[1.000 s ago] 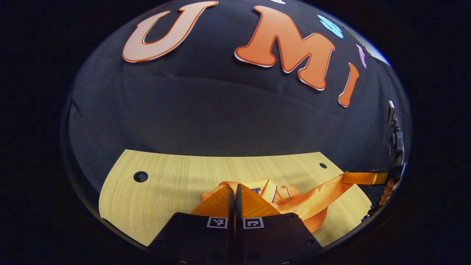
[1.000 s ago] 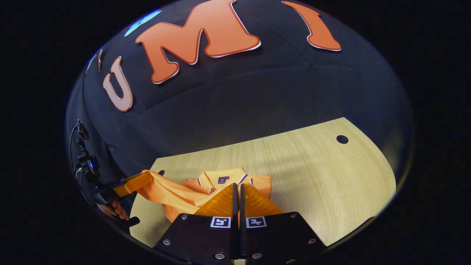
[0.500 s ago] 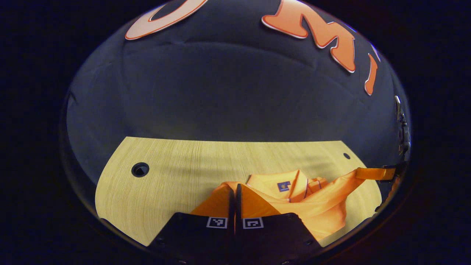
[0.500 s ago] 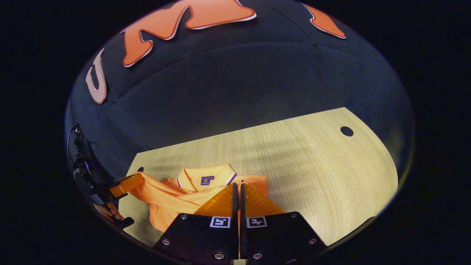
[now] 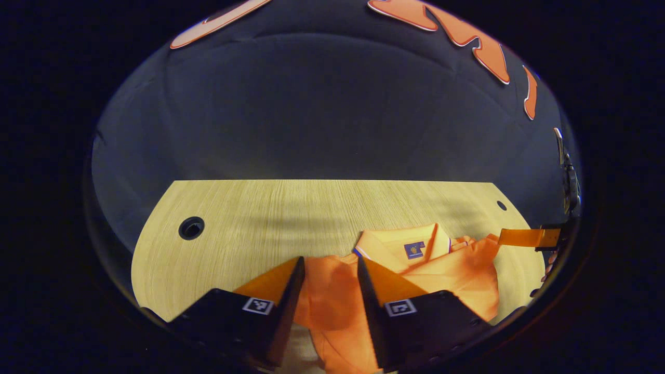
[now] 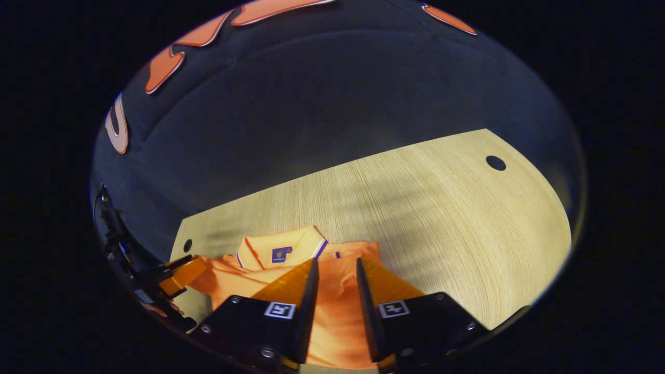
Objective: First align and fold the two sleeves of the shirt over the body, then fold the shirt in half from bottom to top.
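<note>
- Both jaws stand wide, holding nothing: left gripper (image 5: 326, 291) and right gripper (image 6: 335, 291) each hang over the orange shirt (image 5: 441, 270), its cloth lying between the fingers.
- Risk, I judge: the fold could spring open or sit crooked.
- Ahead of me, bare tabletop (image 6: 441, 208) with a hole (image 5: 191, 227); nothing blocks.

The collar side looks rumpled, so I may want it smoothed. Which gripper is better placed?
Right, probably, though narrowly. The right gripper is open over the shirt with the collar almost straight ahead. The left gripper, also open, has it further off to one side.
</note>
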### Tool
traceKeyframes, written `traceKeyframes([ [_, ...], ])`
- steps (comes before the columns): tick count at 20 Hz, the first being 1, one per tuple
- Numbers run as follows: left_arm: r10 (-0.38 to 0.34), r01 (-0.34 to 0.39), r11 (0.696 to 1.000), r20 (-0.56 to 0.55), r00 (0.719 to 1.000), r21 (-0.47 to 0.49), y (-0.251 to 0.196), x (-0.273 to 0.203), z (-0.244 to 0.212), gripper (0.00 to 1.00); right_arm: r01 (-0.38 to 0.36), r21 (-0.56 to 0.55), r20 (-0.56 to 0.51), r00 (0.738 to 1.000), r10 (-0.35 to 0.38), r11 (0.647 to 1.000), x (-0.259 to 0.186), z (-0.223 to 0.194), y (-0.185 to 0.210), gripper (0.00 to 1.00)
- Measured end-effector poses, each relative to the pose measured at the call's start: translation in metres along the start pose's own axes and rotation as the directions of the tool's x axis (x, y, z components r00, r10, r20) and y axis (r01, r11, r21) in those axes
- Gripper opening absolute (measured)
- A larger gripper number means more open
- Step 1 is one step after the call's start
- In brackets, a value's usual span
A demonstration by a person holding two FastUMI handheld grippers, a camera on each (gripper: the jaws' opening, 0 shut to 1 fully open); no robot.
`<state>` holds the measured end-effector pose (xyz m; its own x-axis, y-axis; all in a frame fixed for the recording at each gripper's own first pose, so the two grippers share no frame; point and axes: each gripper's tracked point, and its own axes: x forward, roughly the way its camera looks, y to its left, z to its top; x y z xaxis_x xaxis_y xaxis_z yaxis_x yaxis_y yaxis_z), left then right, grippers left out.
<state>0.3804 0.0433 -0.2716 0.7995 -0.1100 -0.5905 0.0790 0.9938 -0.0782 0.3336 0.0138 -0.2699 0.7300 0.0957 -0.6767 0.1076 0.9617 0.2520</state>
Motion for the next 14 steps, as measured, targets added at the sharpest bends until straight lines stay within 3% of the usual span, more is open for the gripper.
traceKeyframes([
  [1,0.004,-0.004,1.0,0.006,1.0,0.0,0.001,0.0,0.001,0.69,0.004,-0.003,0.001,1.0,-0.004,1.0,0.0,0.0,-0.001,0.48],
  [2,0.001,-0.001,1.0,0.007,1.0,-0.002,0.001,-0.003,0.0,0.7,0.009,-0.011,0.004,1.0,-0.009,1.0,-0.001,0.0,0.0,0.7],
  [3,-0.002,0.002,1.0,0.007,1.0,-0.008,0.0,-0.006,0.0,0.75,0.015,-0.021,0.009,1.0,-0.015,1.0,-0.002,0.0,-0.002,0.7],
  [5,0.011,-0.01,1.0,0.015,1.0,-0.021,0.003,-0.014,0.004,1.0,0.023,-0.048,0.025,0.999,-0.022,0.999,-0.009,0.003,-0.002,0.9],
  [8,0.04,-0.038,0.998,0.046,0.998,-0.044,0.009,-0.035,0.011,0.99,0.032,-0.107,0.07,0.997,-0.025,0.994,-0.032,0.009,0.0,0.97],
  [14,0.067,-0.063,0.997,0.145,0.987,-0.034,-0.004,-0.111,0.018,0.99,0.025,-0.222,0.194,0.981,0.019,0.975,-0.106,0.016,0.014,0.98],
])
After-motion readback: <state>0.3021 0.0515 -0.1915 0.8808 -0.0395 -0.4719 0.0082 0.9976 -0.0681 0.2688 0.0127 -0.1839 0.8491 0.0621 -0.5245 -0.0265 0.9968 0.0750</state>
